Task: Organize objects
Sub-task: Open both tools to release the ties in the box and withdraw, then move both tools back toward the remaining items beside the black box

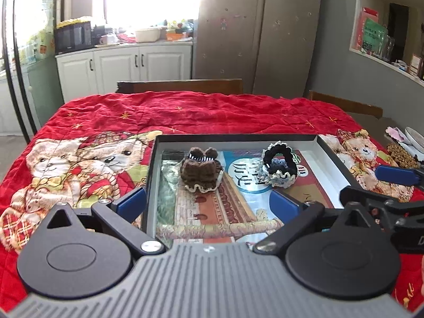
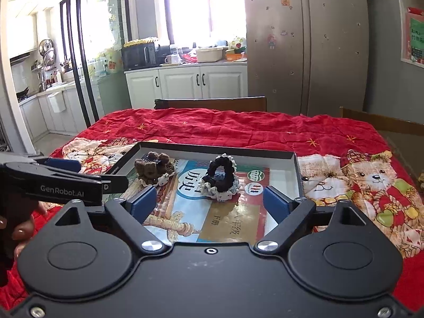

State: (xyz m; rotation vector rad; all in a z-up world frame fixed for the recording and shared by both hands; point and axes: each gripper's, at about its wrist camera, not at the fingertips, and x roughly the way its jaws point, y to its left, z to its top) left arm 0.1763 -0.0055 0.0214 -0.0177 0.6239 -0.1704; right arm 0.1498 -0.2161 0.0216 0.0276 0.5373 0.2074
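Left wrist view looks down over the left tool (image 1: pixel 209 201), fingers spread wide with nothing between them, hanging over the near end of a shallow black box (image 1: pixel 238 138). The box sits on the counter, which is covered in a red quilt (image 1: pixel 185 111) with teddy bears printed on it. Using the box as the landmark: a printed book (image 1: pixel 212 212) lies flat inside it and covers most of the floor. On the book, toward the box's far left, sits a brown crocheted scrunchie (image 1: pixel 200 171) with a dark striped clip on top. Toward the far right of the box there's a black scrunchie (image 1: pixel 278 168) with white and blue frills, well apart from the brown one. Both are resting there loose, neither tool touches them.

Right wrist view shows the same thing from the other side: right tool (image 2: pixel 210 202) released too, blue pads wide apart over the near edge of the box, empty. The left tool pokes in from the left side of the box, held by a hand (image 2: pixel 18 228). Beyond the box's far end there's a wooden chair (image 2: pixel 212 103) back, then white cabinets (image 2: pixel 185 84) and a big fridge (image 2: pixel 304 47).
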